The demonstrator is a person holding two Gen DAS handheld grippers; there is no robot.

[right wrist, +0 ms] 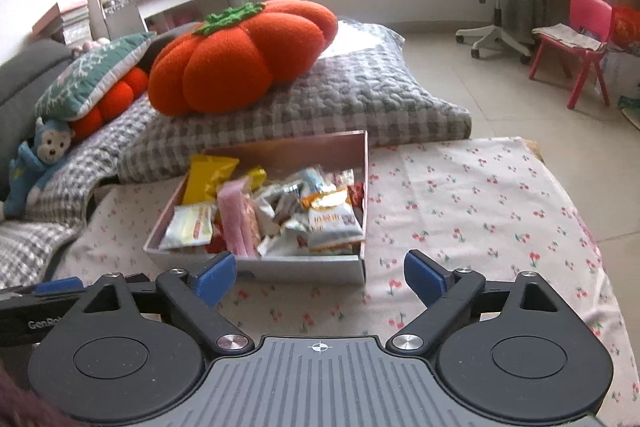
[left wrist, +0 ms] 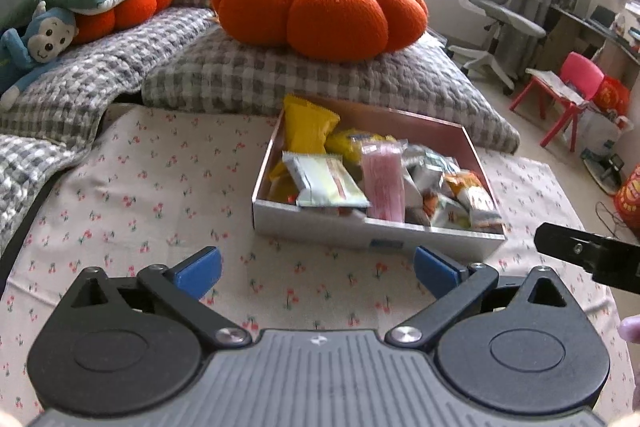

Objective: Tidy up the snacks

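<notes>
Tool, left view: my left tool [left wrist: 317, 269] gapes wide, empty, above the table [left wrist: 160, 195]; snack box [left wrist: 360, 231] just ahead, packets heaped inside. Right view: right tool [right wrist: 319, 277] wide, empty too. Sorting looks done; next, check for strays.

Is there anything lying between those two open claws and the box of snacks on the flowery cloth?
Nothing visible. Only bare cherry-print cloth lies between the open left gripper and the snack box, and the same holds for the open right gripper. Both grippers are empty.
</notes>
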